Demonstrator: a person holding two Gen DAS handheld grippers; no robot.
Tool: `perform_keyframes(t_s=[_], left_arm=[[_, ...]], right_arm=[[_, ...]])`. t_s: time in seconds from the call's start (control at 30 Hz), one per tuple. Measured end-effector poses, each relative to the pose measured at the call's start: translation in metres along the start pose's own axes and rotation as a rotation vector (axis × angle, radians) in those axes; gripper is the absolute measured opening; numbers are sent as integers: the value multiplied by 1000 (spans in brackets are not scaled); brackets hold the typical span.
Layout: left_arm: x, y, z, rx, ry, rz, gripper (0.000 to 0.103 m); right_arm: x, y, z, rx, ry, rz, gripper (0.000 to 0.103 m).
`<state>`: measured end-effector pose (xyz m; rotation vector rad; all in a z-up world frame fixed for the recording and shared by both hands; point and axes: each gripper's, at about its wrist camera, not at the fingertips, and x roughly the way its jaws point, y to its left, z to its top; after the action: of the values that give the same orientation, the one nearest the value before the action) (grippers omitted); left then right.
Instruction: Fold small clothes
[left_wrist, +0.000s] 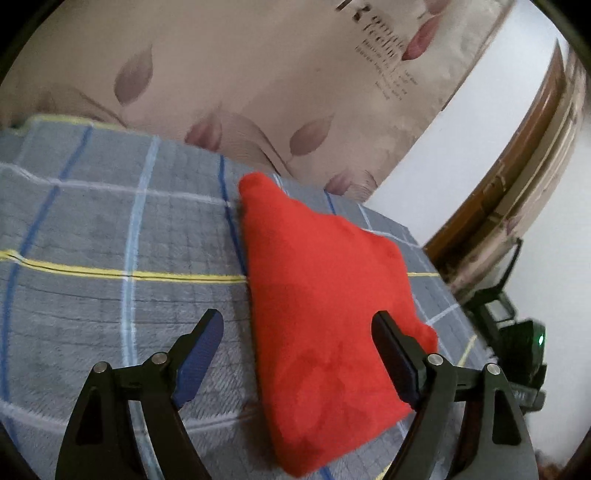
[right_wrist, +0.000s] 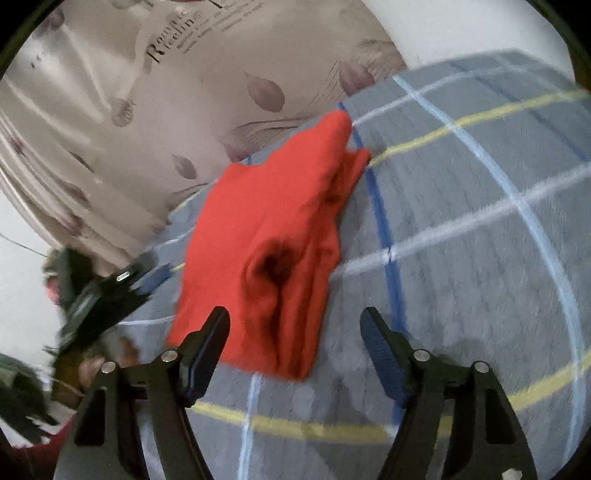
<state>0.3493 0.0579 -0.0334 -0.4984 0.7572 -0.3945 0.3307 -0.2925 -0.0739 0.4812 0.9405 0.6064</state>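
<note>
A small red garment (left_wrist: 325, 295) lies folded on a grey plaid blanket (left_wrist: 110, 229). In the right wrist view the red garment (right_wrist: 266, 236) shows stacked layers along its near right edge. My left gripper (left_wrist: 297, 325) is open and empty, hovering over the garment's near part, its right finger above the cloth. My right gripper (right_wrist: 295, 321) is open and empty, just above the garment's near edge. The left gripper also shows in the right wrist view (right_wrist: 129, 284), at the garment's left side.
The blanket (right_wrist: 480, 240) has blue, white and yellow lines. A beige curtain with leaf prints (left_wrist: 258, 92) hangs behind it. A white wall (left_wrist: 461, 140) and a brown door frame (left_wrist: 517, 173) stand at the right. The right gripper's dark body (left_wrist: 517, 339) sits past the blanket's right edge.
</note>
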Motion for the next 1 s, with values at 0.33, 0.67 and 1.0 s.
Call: perform_keyframes(t_s=[0.33, 0.67, 1.0], left_arm=[[21, 4, -6, 9, 24, -50, 83], [23, -2, -10, 43, 25, -17, 83], [23, 1, -11, 17, 25, 0, 83]], right_arm=[[16, 16, -9, 1, 58, 2, 12], [17, -7, -14, 137, 133, 99, 13], [-12, -24, 1, 205, 34, 183, 48]])
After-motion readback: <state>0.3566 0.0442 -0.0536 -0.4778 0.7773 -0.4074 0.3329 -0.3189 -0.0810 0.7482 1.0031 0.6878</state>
